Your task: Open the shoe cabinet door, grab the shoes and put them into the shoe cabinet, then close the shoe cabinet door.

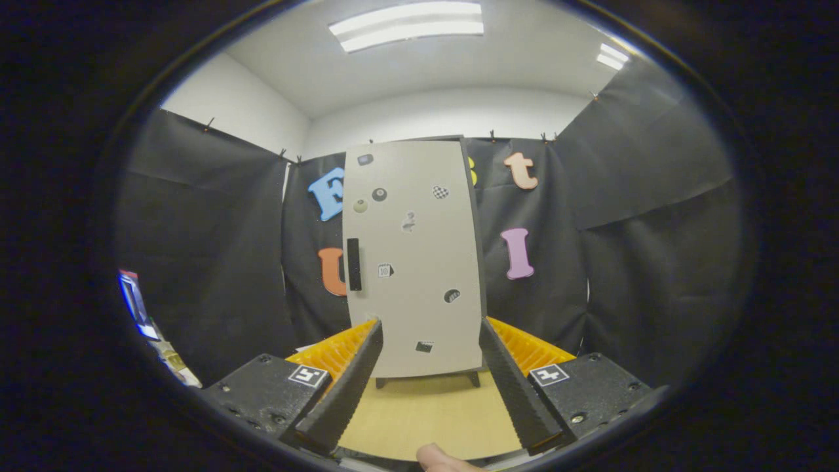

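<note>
My gripper (429, 328) fingers are spread wide, holding nothing. Shoe cabinet (414, 259) stands at 12 o'clock, well beyond the tips, on a wooden tabletop (426, 413); door shut, dark handle (354, 264) at its 9 o'clock edge. Stickers across the door.

Matt, smooth-painted shoe cabinet door (419, 262) at twelve o'clock beyond the spread fingers (347, 387) — ridged, rubbery-looking; pale wood-look tabletop (426, 413) — smooth; draped matt cloth wall (210, 249).
</note>
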The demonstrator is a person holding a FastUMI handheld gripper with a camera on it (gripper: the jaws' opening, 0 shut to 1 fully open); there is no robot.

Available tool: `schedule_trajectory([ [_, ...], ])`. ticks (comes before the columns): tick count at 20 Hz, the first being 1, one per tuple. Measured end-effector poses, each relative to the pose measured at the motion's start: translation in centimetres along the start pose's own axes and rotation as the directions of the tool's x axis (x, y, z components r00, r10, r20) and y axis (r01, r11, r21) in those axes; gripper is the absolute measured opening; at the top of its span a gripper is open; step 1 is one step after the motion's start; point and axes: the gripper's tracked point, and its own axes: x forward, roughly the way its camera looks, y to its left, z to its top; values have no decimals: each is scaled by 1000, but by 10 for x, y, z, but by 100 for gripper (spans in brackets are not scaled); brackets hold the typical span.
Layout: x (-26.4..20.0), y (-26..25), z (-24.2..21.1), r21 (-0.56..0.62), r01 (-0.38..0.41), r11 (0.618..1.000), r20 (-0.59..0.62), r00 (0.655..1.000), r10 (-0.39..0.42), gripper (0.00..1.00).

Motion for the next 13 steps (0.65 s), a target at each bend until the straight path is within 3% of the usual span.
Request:
schedule_trajectory([
  [13,2,17,-2,-19,-26,999,2,1000,26,97],
])
